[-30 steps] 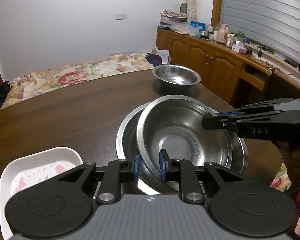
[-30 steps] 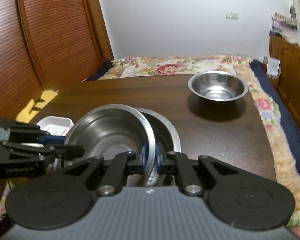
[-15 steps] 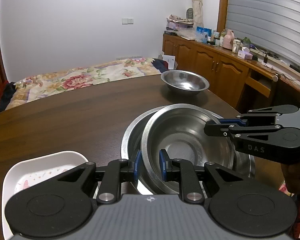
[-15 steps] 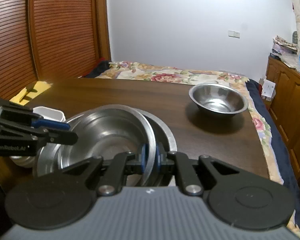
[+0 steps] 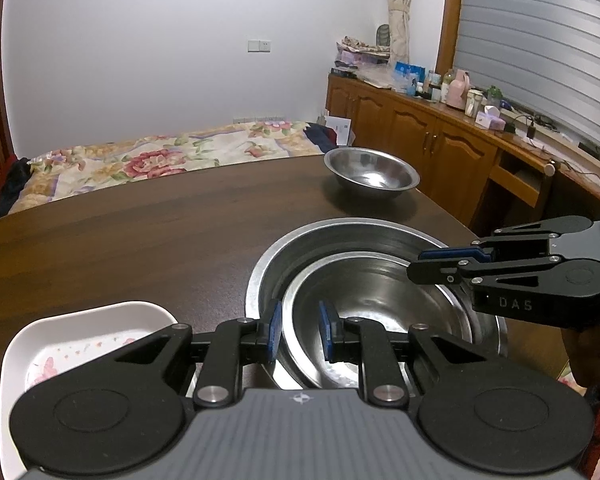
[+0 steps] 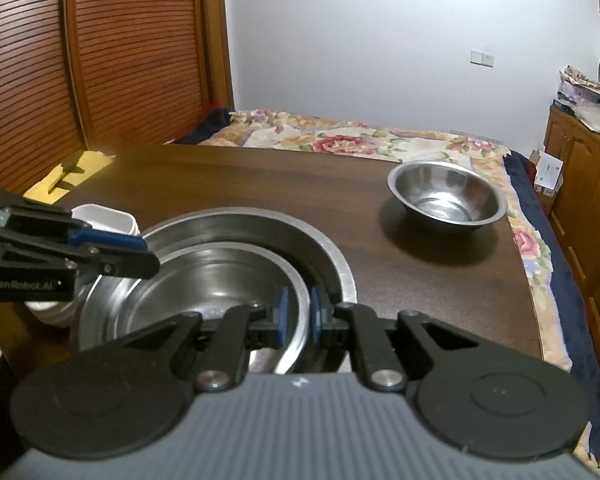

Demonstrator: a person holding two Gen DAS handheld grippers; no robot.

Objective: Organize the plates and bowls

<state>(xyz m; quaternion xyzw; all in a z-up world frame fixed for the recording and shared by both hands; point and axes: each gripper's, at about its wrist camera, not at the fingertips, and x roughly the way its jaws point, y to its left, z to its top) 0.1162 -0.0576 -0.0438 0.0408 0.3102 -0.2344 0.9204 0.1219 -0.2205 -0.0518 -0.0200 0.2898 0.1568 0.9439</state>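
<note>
A medium steel bowl (image 5: 380,300) (image 6: 204,280) sits level inside a larger steel bowl (image 5: 340,236) (image 6: 300,240) near the table's front. My left gripper (image 5: 299,332) is shut on the medium bowl's near-left rim. The right gripper (image 6: 298,314) grips the opposite rim and shows from the side in the left wrist view (image 5: 414,264). A third, smaller steel bowl (image 5: 370,174) (image 6: 446,196) stands alone at the far right of the table. A white floral dish (image 5: 84,336) (image 6: 104,216) lies left of the nested bowls.
The dark wooden table (image 5: 140,232) stretches bare to its far edge, with a floral bed (image 5: 160,160) beyond. Wooden cabinets (image 5: 440,140) carrying bottles line the right wall. A yellow object (image 6: 68,176) lies off the table's left corner by slatted doors.
The medium bowl, held tilted above the large bowl a second ago, has come down and levelled inside it. Both grippers moved with it and their finger gaps look unchanged.
</note>
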